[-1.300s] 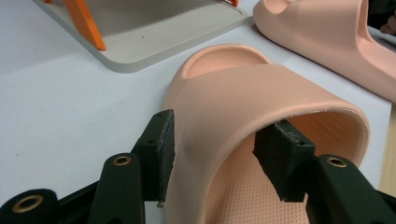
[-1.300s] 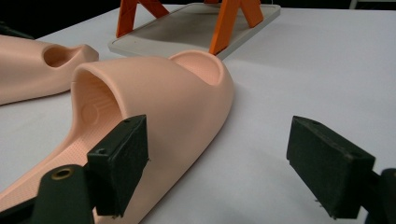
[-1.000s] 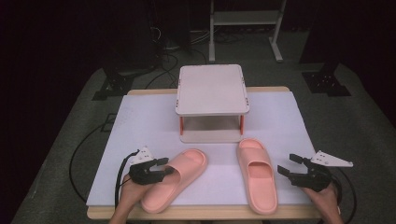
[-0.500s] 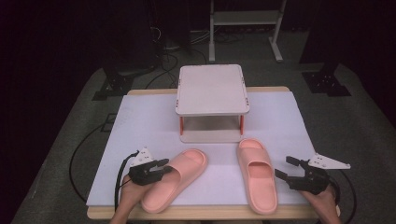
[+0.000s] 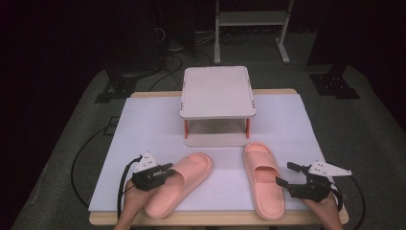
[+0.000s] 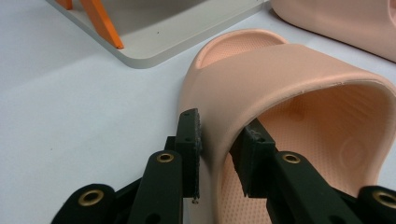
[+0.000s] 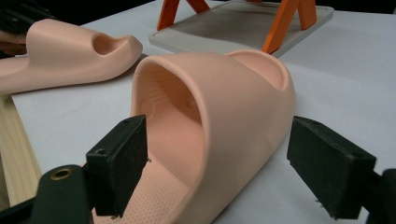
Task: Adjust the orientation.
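Two pink slippers lie on the white sheet near the front edge. The left slipper (image 5: 184, 184) (image 6: 289, 79) is angled with its toe to the upper right. My left gripper (image 5: 165, 168) (image 6: 219, 135) is shut on the left side wall of its strap, one jaw outside and one inside. The right slipper (image 5: 262, 179) (image 7: 243, 107) points away from me. My right gripper (image 5: 285, 174) (image 7: 222, 135) is open and straddles that slipper's strap from the right, one jaw inside the foot opening, the other outside with a gap.
A small two-level rack (image 5: 218, 91) with a pale top, orange legs and a flat base (image 6: 154, 37) (image 7: 243, 23) stands just beyond the slippers' toes. The wooden table edge (image 5: 215, 218) runs close behind the heels. Cables trail off the left side.
My right gripper has moved left, from beside the right slipper to around its strap. The left gripper and both slippers have stayed put.
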A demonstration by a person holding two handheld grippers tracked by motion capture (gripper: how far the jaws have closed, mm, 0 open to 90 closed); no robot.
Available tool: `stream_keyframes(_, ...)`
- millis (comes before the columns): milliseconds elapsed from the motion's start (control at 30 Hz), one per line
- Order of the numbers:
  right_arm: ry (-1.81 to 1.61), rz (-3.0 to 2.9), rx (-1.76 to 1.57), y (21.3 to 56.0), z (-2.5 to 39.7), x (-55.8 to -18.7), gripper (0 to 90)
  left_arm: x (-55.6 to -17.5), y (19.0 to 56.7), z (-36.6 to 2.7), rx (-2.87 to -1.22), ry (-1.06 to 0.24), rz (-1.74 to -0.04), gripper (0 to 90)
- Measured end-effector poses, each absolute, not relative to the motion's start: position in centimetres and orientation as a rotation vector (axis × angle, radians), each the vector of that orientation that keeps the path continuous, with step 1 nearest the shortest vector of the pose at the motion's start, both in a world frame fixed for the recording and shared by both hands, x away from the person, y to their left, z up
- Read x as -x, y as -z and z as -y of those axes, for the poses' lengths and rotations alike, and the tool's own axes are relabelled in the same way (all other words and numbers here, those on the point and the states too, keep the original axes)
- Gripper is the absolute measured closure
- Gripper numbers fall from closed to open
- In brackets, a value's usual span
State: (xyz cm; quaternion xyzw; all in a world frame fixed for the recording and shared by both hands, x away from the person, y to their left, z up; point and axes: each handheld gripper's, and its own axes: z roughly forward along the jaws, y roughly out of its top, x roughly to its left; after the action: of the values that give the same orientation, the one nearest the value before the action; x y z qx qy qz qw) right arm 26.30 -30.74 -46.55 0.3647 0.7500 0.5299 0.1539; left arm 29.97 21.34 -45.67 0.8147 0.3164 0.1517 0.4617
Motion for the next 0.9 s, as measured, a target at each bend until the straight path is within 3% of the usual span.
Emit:
stream_keyframes(300, -1.461, -2.147, -1.049, 47.0, 29.6, -26.3, 24.1, -30.0, 45.7, -21.4, -1.998, -0.376, -0.793, 73.6)
stream_keyframes(900, -1.340, -2.139, -1.049, 47.3, 28.1, -27.2, 49.9, -30.1, 45.6, -21.4, -1.975, -0.373, -0.814, 74.6)
